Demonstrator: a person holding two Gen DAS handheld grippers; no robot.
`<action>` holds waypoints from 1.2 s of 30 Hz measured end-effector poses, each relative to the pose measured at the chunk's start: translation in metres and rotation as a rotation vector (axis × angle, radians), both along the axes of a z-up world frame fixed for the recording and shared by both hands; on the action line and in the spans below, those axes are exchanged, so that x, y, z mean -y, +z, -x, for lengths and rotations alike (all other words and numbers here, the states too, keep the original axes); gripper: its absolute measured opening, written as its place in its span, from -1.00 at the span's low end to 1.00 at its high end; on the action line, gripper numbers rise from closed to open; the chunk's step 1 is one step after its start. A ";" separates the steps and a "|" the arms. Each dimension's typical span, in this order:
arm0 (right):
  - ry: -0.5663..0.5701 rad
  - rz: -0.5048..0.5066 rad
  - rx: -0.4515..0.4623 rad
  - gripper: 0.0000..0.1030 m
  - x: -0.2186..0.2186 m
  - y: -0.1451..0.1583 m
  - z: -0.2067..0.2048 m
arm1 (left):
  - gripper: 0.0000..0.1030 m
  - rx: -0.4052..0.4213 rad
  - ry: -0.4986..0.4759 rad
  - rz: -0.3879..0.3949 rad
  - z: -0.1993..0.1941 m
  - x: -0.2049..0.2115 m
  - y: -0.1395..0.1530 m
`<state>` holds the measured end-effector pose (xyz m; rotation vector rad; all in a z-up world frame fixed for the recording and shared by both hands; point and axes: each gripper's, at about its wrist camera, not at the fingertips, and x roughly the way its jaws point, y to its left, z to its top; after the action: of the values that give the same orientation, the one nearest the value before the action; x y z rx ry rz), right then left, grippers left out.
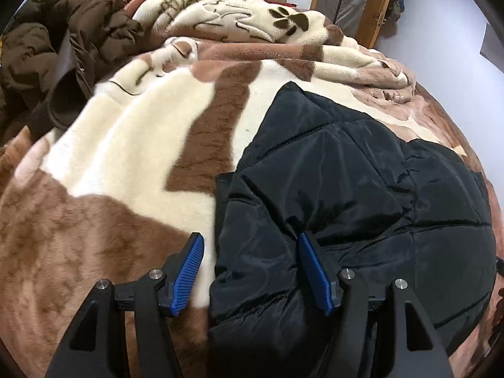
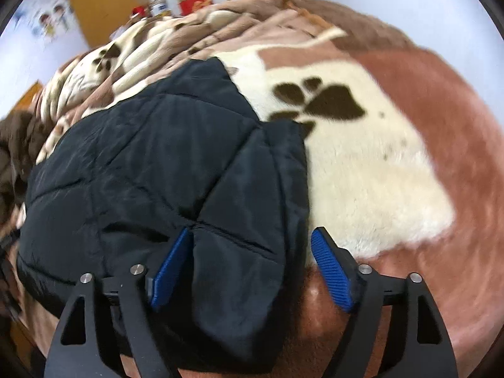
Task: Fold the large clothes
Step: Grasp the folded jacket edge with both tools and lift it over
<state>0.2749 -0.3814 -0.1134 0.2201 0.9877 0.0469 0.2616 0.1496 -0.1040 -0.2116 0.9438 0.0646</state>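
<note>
A black quilted puffer jacket (image 1: 362,189) lies on a brown and cream fleece blanket (image 1: 132,145) on the bed. My left gripper (image 1: 249,242) is open, its jaws standing around the jacket's left edge near the front. In the right wrist view the same jacket (image 2: 141,163) lies with a folded sleeve or flap (image 2: 249,252) between the open jaws of my right gripper (image 2: 252,236), at the jacket's right edge. Neither gripper has closed on the fabric.
A dark brown puffer coat (image 1: 63,56) is heaped at the far left of the bed. The blanket is bunched into folds (image 1: 252,31) at the far end. Wooden doors, boxes (image 2: 192,0) and a wall stand beyond the bed.
</note>
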 end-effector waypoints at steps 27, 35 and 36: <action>0.059 -0.284 -0.093 0.51 0.015 -0.034 -0.039 | 0.65 -0.049 0.009 0.301 -0.018 -0.018 -0.037; 0.107 -0.286 -0.085 0.25 0.011 -0.031 -0.032 | 0.59 -0.050 0.008 0.302 -0.008 -0.012 -0.039; 0.107 -0.290 -0.088 0.25 0.011 -0.032 -0.038 | 0.59 -0.059 0.011 0.310 -0.014 -0.012 -0.040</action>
<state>0.3129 -0.3922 -0.1455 0.4380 1.0782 0.2818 0.2753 0.1619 -0.1438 -0.5041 1.0095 -0.0663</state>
